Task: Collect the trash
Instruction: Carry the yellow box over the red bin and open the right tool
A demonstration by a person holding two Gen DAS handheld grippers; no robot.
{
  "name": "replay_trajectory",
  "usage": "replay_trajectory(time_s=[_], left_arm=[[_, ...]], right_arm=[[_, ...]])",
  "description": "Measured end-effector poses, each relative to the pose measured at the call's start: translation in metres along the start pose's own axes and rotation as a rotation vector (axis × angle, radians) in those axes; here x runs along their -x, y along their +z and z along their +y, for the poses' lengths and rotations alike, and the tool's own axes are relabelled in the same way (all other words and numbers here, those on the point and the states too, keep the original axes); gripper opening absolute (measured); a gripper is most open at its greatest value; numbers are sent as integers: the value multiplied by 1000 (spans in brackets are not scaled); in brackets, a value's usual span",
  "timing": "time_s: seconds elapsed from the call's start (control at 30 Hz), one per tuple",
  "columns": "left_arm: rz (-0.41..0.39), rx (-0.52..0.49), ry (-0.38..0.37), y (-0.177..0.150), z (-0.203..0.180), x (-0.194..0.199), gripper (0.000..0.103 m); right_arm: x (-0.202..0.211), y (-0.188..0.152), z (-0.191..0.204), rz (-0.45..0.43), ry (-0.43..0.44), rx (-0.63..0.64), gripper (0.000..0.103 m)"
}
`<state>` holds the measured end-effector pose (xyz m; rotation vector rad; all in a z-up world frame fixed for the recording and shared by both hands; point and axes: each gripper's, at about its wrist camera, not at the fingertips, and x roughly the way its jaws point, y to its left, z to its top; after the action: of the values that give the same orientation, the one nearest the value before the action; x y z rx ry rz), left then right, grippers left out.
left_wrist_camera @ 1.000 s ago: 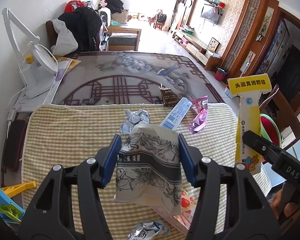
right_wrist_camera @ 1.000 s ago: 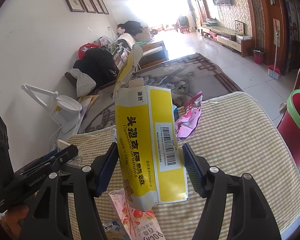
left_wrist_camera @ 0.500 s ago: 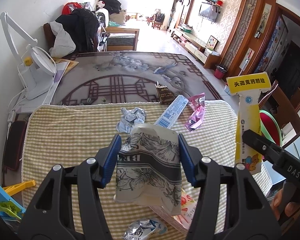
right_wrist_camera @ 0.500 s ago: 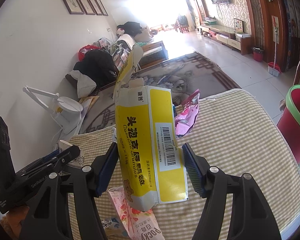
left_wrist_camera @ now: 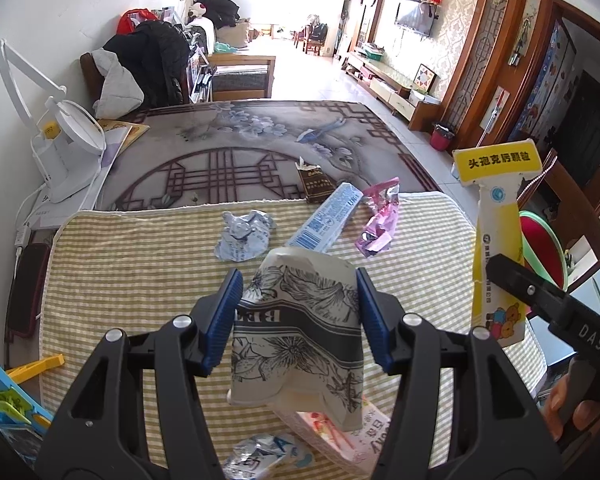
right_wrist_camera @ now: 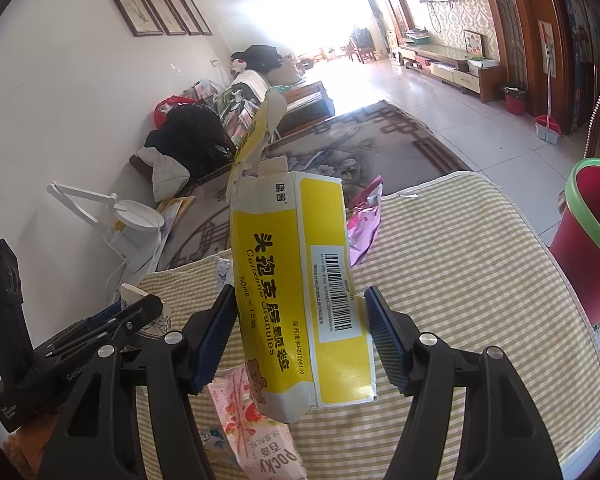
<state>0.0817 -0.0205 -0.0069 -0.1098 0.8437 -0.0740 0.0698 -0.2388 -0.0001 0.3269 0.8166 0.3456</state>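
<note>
My left gripper [left_wrist_camera: 298, 316] is shut on a crushed paper cup [left_wrist_camera: 300, 332] with a black flower print, held above the checked cloth [left_wrist_camera: 140, 272]. My right gripper [right_wrist_camera: 300, 334] is shut on a yellow medicine box [right_wrist_camera: 300, 280] with an open top flap; the box also shows in the left wrist view [left_wrist_camera: 496, 240]. A red bin with a green rim [right_wrist_camera: 592, 236] stands past the cloth's right edge. On the cloth lie a crumpled foil wrapper [left_wrist_camera: 242, 234], a blue-white tube box [left_wrist_camera: 326, 222], a pink wrapper [left_wrist_camera: 380, 220] and a pink Pocky box [right_wrist_camera: 256, 428].
A brown packet [left_wrist_camera: 314, 178] lies just beyond the cloth's far edge on the patterned table top [left_wrist_camera: 220, 148]. A white desk lamp [left_wrist_camera: 60, 136] stands at the far left. Another foil wrapper [left_wrist_camera: 260, 456] lies near the front edge. Yellow and blue toys [left_wrist_camera: 16, 380] sit at left.
Both grippers have risen and drawn back a little with their loads; the trash on the cloth looks lower and farther. The grips have not changed.
</note>
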Motion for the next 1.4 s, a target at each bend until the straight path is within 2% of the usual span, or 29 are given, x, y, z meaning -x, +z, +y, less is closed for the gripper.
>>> replay_trajectory(time_s=[0.3,0.57,0.9,1.13,1.4], left_arm=[[-6,-9,28,4,-62,-7,54],[2,-8,29,-2,-143,-16,54],[33,-53,14,-6,-219,-33,54],[32,-105,0,0,-255,-39,54],[40,-140,-24,3,-283,-46,54]], right_arm=[[21,18,-52,-6,18,6,63],[49,34,-127,3,33,-11,63],[79,40,-197,-14,38,-60,63],[99,47,-243,-62,-9,-131,63],[116,59,-304,-105,-145,-236,63]])
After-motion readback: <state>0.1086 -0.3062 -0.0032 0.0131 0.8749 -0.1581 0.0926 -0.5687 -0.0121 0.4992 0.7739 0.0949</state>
